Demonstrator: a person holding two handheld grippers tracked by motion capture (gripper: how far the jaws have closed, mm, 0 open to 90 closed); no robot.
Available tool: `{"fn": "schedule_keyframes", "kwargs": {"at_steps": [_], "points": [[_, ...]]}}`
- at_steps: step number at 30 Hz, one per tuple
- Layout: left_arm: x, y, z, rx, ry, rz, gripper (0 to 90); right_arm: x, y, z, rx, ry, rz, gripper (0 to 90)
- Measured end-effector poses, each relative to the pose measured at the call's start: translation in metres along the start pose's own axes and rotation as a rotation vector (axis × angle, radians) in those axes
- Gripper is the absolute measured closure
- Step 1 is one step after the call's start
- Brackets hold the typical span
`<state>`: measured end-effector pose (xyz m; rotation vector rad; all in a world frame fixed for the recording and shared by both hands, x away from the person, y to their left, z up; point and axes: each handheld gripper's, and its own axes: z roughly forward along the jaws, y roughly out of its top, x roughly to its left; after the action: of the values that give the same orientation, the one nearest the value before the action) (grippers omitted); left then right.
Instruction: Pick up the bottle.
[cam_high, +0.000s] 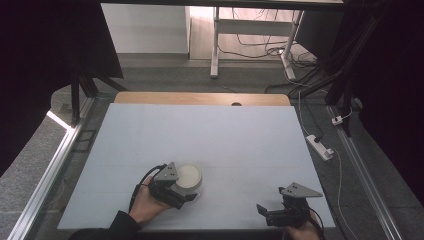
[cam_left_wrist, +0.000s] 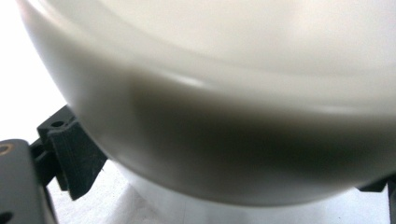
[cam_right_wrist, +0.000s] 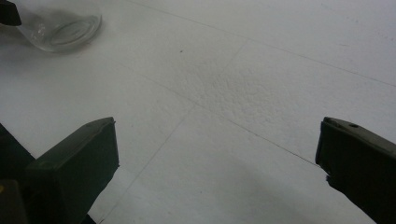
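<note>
I've got the left gripper (cam_high: 187, 192) clamped round the white bowl (cam_high: 189, 176) lower-centre, right gripper (cam_high: 272, 212) wide open & idle lower right; lift/move yet to do.

White power strip (cam_high: 320, 147) on grey floor (cam_high: 390, 170) right of table (cam_high: 200, 130); white desk legs (cam_high: 215, 45) beyond.

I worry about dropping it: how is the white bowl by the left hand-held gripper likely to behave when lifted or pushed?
The white bowl looks glossy and smooth, so it may slip between the jaws of the left hand-held gripper. Its curved wall narrows toward the base, so a low grip could slide off. It looks rigid, perhaps ceramic or glass, so probably breakable. On the flat table, a push would likely slide it rather than tip it.
</note>
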<state>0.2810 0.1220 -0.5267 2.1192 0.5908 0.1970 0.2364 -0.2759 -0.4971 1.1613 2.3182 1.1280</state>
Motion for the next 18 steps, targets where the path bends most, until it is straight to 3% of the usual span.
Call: {"fn": "schedule_keyframes", "kwargs": {"at_steps": [8,13,18], "points": [[0.0004,0.0014,-0.0019,-0.003,0.012,-0.021,7.3,0.0001,-0.0001,-0.0001,-0.001,0.000,-0.003,0.0],[-0.0009,0.0030,-0.0030,0.005,0.027,-0.011,7.4,0.0001,0.0000,-0.0002,-0.002,0.000,-0.004,0.0],[0.0001,0.0077,-0.0091,-0.020,0.032,-0.017,7.5,-0.0003,0.0000,-0.0001,-0.002,0.001,0.000,0.0]]}}
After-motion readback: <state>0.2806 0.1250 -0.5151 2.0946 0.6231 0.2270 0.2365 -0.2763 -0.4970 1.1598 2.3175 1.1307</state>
